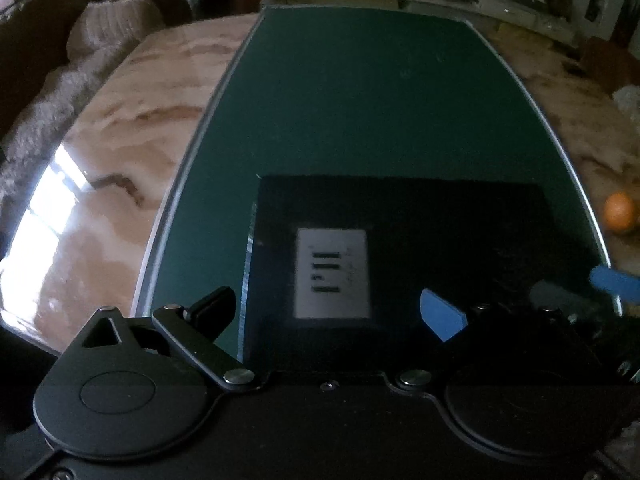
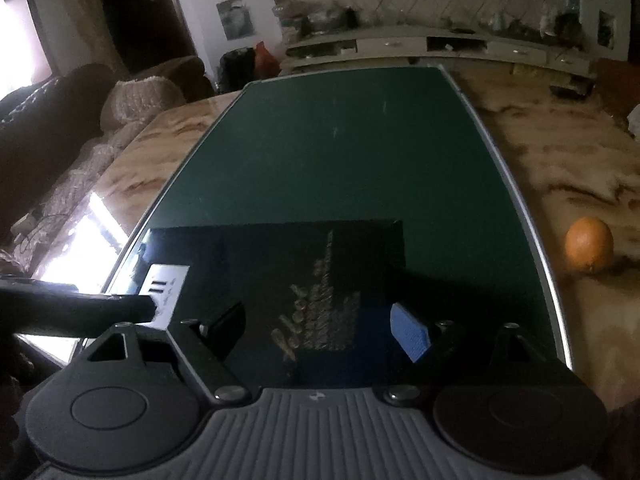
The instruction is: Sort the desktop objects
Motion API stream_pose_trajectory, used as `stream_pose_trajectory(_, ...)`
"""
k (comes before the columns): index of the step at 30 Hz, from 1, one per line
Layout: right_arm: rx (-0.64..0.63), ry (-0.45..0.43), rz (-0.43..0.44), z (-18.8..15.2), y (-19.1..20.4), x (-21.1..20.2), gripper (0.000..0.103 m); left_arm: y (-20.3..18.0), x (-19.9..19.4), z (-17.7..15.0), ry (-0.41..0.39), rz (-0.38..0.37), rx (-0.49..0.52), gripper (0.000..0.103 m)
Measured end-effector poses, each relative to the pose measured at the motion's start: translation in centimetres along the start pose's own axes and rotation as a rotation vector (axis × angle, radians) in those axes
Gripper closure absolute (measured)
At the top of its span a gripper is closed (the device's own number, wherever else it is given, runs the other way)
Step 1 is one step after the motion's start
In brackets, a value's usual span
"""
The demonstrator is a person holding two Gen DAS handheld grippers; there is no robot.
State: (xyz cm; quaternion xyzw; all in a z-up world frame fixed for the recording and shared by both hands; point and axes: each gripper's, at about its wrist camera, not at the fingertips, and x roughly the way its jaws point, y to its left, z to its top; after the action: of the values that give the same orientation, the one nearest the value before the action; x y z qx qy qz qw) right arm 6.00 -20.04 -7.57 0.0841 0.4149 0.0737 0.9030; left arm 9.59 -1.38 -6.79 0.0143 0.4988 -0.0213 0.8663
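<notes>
A flat black book (image 1: 440,232) with a white label (image 1: 332,272) lies on a dark green mat (image 1: 360,100). My left gripper (image 1: 324,308) hovers over its near part, open, one pad black and the other blue, with the label showing between them. In the right wrist view the same book (image 2: 260,260) shows gold print, with its label (image 2: 164,280) at the left. My right gripper (image 2: 316,320) stands open over that book, with nothing pinched. Whether any finger touches the cover is unclear. The book's near edge is hidden under both grippers.
An orange (image 2: 590,250) sits on the marble tabletop (image 2: 560,160) just right of the mat's metal-trimmed edge. Part of the left gripper (image 2: 80,308) reaches in from the left. A sofa (image 2: 60,140) runs along the table's left side, and a white cabinet (image 2: 440,46) stands beyond.
</notes>
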Motion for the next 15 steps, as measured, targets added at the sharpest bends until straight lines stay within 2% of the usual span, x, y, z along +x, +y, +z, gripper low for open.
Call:
stream_pose_trajectory(6,0.002,0.041,0.003,-0.9,0.3,1.4,0.02,0.0,1.3,-0.6,0.012,-0.002,0.011,0.003)
stream_pose_trajectory(15,-0.001,0.054,-0.011,-0.8,0.1,2.7,0.02,0.3,2.8,-0.5,0.038,-0.016,-0.001,0.003)
